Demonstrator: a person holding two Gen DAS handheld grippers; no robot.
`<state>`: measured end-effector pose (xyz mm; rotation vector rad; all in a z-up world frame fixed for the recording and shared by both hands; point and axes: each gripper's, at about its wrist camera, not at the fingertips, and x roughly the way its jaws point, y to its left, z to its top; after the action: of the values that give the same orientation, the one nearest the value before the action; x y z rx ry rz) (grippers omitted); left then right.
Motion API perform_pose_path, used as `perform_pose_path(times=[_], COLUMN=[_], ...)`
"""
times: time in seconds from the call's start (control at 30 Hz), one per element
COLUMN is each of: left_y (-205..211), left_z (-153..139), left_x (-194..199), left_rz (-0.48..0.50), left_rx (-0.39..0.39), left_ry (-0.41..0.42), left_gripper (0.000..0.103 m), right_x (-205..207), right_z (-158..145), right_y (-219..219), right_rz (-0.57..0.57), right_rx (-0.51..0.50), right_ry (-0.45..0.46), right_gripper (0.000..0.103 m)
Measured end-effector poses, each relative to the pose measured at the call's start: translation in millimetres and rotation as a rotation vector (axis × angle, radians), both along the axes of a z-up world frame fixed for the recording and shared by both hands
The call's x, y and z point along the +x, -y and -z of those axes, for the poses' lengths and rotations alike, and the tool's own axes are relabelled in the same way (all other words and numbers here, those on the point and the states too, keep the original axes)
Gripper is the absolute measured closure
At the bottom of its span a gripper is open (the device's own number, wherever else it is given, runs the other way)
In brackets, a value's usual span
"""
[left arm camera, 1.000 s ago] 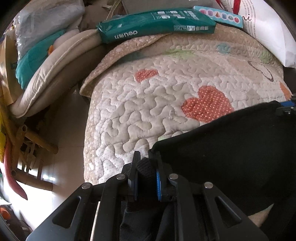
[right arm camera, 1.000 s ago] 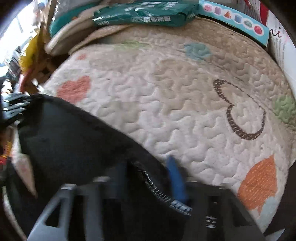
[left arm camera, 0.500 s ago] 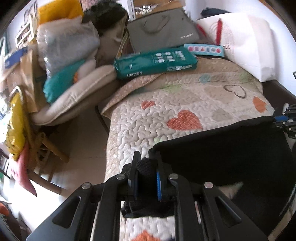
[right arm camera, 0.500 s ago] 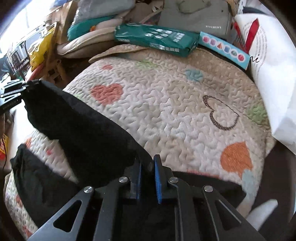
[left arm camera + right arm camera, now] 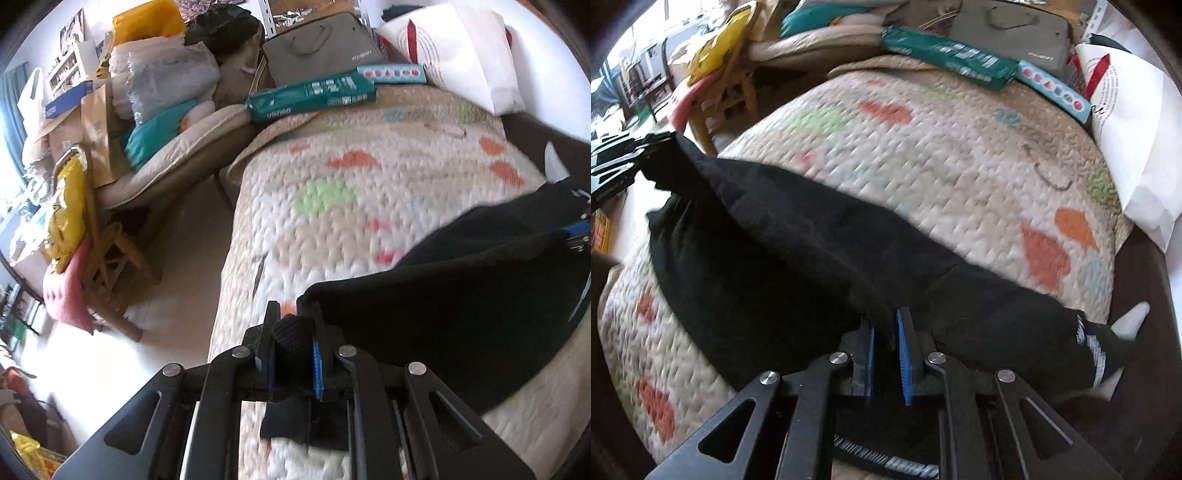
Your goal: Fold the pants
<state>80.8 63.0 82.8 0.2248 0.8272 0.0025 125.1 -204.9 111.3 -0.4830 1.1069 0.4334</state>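
Note:
Black pants (image 5: 461, 295) hang stretched between my two grippers above a quilted bed cover (image 5: 351, 192) with coloured hearts. My left gripper (image 5: 293, 336) is shut on a bunched corner of the pants. My right gripper (image 5: 885, 339) is shut on the other edge of the pants (image 5: 798, 251). In the right wrist view the left gripper (image 5: 646, 146) shows at the far left holding the cloth. A printed waistband (image 5: 1089, 347) hangs at the lower right. The lower part of the pants drapes on the quilt (image 5: 923, 155).
A green package (image 5: 310, 94), a blue box (image 5: 391, 72), a grey bag (image 5: 321, 55) and a white pillow (image 5: 469, 48) sit at the bed's far end. A cluttered chair (image 5: 155, 147) and a wooden stool (image 5: 110, 251) stand left of the bed, across a strip of floor (image 5: 177, 266).
Both grippers have risen and pulled back from the bed, lifting the pants with them. More of the bed and room shows now. Both stay shut on the cloth.

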Motion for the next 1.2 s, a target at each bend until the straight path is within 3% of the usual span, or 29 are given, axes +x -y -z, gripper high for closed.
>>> perform_pose_path(times=[0.1,0.23,0.33,0.43,0.47,0.57,0.6,0.73,0.9,1.03,1.1,1.2], left_y=[-0.5,-9.4,-25.2,-49.4,-57.7,-83.7,-95.0,-127.1,-133.8,-141.1,-148.4,-160.5], left_z=[12.8,17.3,15.9,6.0,1.6,-9.2,-11.4,-9.0,0.5,4.5,3.3,2.4], left_x=[-20.8,-41.5,-55.4,-64.7,-67.3,-73.9,-75.1,-74.6,-71.9,-70.4,-72.9,-75.4], left_rz=[-0.03,-0.073,-0.124,-0.185,-0.214,-0.328,-0.372,-0.512,-0.543,-0.602,-0.626,-0.669], left_rx=[0.029,0.006,-0.045,-0.139,-0.17,-0.209,-0.238,-0.319,-0.361,-0.38,-0.4,-0.435], left_ry=[0.004,0.018,0.032,0.065,0.082,0.143,0.158,0.161,0.123,0.121,0.128,0.138], left_gripper=[0.084,0.08,0.057,0.044,0.043,0.043,0.043,0.043,0.043,0.043,0.043,0.043], right_x=[-25.0,-53.7,-73.3,-86.1,-87.9,-88.9,-89.3,-87.8,-75.0,-48.9,-32.4,-22.2], right_z=[14.3,38.0,55.0,58.6,57.0,46.2,41.7,5.1,-12.9,-14.7,-9.1,12.1], right_y=[-6.7,-11.9,-14.4,-15.8,-15.4,-14.5,-17.1,-49.3,-99.5,-160.4,-198.9,-243.1], right_rz=[-0.028,-0.061,-0.094,-0.111,-0.112,-0.097,-0.093,-0.13,-0.161,-0.197,-0.222,-0.247], right_rx=[-0.028,-0.066,-0.097,-0.117,-0.116,-0.072,-0.065,0.034,0.139,0.229,0.281,0.28], right_ry=[-0.031,-0.088,-0.133,-0.13,-0.126,-0.132,-0.121,-0.065,-0.037,-0.02,-0.063,-0.142], right_gripper=[0.091,0.091,0.091,0.089,0.084,0.048,0.044,0.044,0.044,0.044,0.044,0.044])
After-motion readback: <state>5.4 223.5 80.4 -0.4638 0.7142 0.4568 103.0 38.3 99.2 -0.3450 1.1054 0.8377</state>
